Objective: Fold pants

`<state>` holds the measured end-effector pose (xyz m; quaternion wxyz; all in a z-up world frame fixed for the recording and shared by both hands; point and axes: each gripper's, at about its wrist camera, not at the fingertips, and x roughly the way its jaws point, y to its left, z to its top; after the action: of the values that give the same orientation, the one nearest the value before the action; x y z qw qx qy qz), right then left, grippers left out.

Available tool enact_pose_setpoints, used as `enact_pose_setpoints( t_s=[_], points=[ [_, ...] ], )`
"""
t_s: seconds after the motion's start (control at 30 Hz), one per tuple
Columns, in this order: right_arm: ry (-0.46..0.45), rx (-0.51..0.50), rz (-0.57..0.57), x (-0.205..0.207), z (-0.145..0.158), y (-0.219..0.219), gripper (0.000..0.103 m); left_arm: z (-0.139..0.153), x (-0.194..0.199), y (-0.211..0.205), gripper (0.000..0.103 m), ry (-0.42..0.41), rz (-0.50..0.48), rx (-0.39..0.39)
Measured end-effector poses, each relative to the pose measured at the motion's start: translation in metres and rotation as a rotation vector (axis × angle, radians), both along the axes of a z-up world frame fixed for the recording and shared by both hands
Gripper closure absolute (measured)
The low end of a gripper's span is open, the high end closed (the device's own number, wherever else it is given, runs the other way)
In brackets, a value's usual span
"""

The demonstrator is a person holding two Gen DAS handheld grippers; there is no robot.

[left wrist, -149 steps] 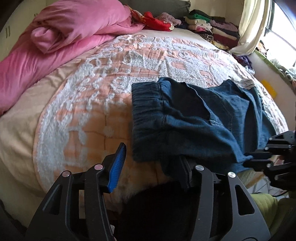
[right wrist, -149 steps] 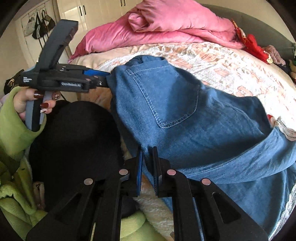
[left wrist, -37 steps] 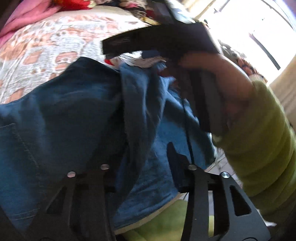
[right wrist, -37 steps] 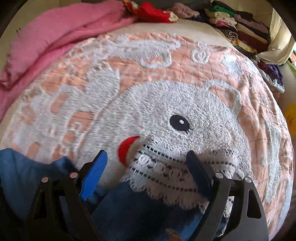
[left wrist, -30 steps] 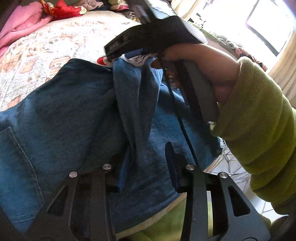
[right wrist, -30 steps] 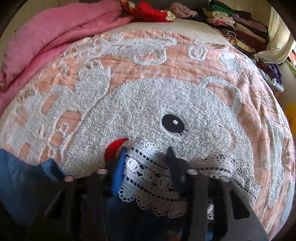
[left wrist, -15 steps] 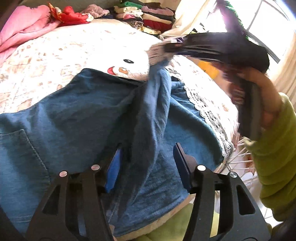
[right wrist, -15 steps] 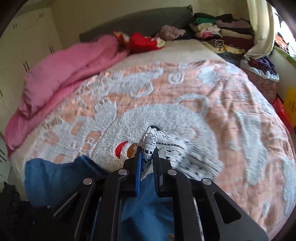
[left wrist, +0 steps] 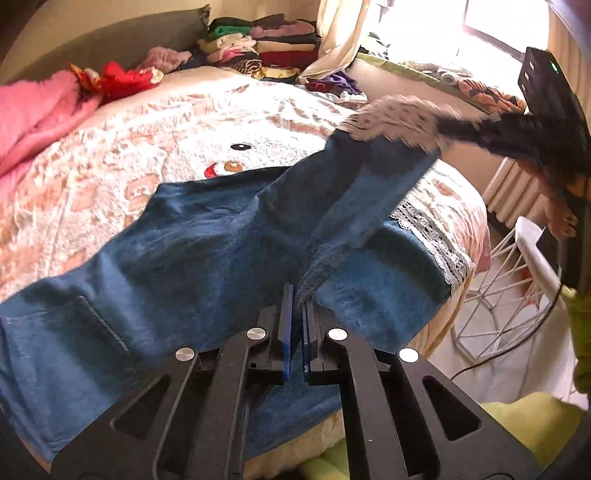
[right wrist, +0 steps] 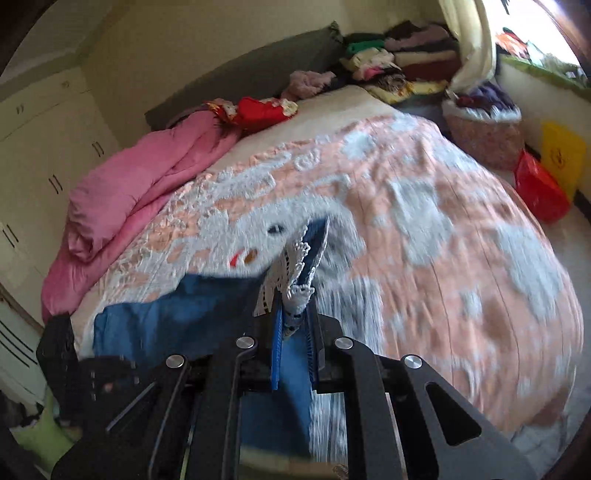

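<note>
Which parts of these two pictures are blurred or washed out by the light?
Left wrist view: the window is blown out white, and the lace hem with the right gripper holding it is motion-smeared. Right wrist view: the bedspread smears toward the right edge, while the gripper's own jaws stay sharp, shut on the jeans.

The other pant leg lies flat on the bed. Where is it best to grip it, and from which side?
Probably at its lace-trimmed hem, coming from the bed's right edge beside the white wire basket. There the hem lies flat and uncovered, while the lifted leg crosses over the rest.
</note>
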<state>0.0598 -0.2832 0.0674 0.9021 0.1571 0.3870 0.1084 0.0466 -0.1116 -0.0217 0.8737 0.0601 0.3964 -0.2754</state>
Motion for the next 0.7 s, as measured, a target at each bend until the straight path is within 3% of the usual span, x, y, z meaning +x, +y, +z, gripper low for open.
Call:
enact_pose_setpoints(
  t_s=[0.37, 0.7],
  points=[
    [0.232, 0.082, -0.049, -0.062, -0.075, -0.021, 0.093, -0.012, -0.014, -0.017, 0.103, 0.024, -0.093, 0.115],
    [0.262, 0.103, -0.035, -0.071, -0.087, -0.023, 0.092, -0.018, -0.023, -0.021, 0.103, 0.066, -0.136, 0.16]
  ],
)
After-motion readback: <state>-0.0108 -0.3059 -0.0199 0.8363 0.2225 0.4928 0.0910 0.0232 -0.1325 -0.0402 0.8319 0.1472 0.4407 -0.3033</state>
